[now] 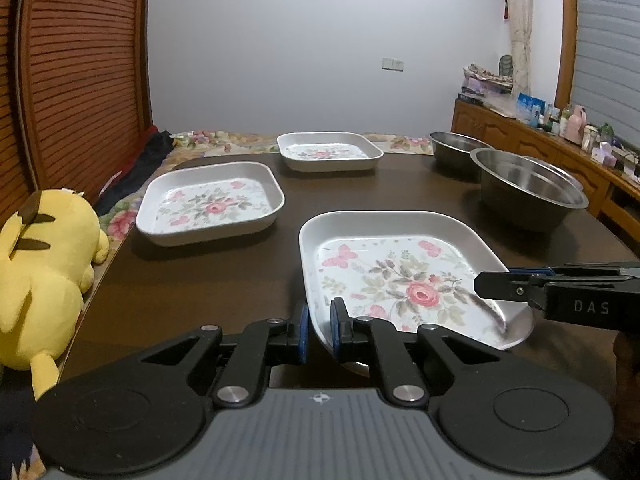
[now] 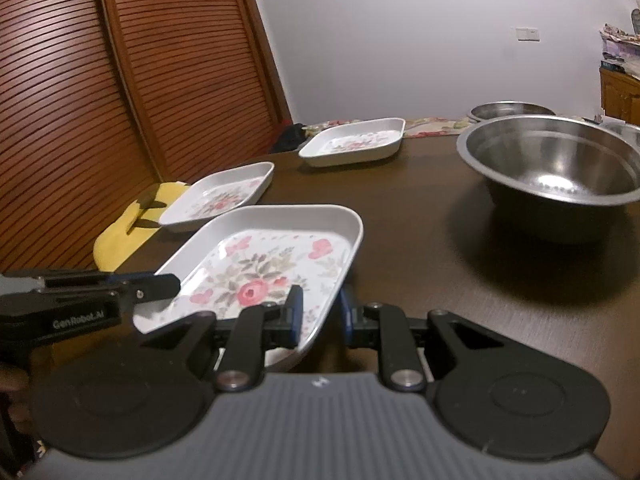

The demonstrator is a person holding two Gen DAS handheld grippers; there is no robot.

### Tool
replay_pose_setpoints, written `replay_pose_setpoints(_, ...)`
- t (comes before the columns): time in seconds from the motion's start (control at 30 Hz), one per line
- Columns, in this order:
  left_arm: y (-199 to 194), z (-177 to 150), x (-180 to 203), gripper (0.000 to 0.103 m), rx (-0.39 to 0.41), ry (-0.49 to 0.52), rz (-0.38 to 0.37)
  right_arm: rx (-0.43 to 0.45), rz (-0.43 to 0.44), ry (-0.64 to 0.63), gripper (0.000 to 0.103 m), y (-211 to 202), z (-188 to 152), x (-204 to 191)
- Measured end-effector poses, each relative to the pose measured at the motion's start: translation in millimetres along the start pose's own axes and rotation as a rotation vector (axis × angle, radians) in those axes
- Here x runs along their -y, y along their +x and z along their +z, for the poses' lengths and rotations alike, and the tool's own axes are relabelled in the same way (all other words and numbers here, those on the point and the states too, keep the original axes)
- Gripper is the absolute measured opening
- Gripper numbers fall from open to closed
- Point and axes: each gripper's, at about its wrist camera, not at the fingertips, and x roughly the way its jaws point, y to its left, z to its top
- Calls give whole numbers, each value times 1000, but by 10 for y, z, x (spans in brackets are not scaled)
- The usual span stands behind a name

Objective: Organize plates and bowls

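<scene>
Now both my tools, left tool (image 1: 319,334) and right tool (image 2: 320,314), clamp the near plate's (image 1: 400,276) rim at lower centre, lifted off the surface (image 1: 200,280); next, stack it onto the middle plate (image 1: 212,204) upper left

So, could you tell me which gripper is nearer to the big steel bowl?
Right. The right gripper grips the held floral plate by the rim facing the big steel bowl; the left gripper grips the opposite rim, farther away.
</scene>
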Motion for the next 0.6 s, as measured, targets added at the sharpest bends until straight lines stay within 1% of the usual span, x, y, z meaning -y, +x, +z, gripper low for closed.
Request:
replay_pose_setpoints(0.2, -20, -66, -1, 13, -13, 0, 5, -5, 7, -6, 21, -4, -42, -44)
replay_pose_setpoints(0.6, 52, -83, 14, 13, -27, 2, 14, -5, -2, -8, 22, -20, -120, -63)
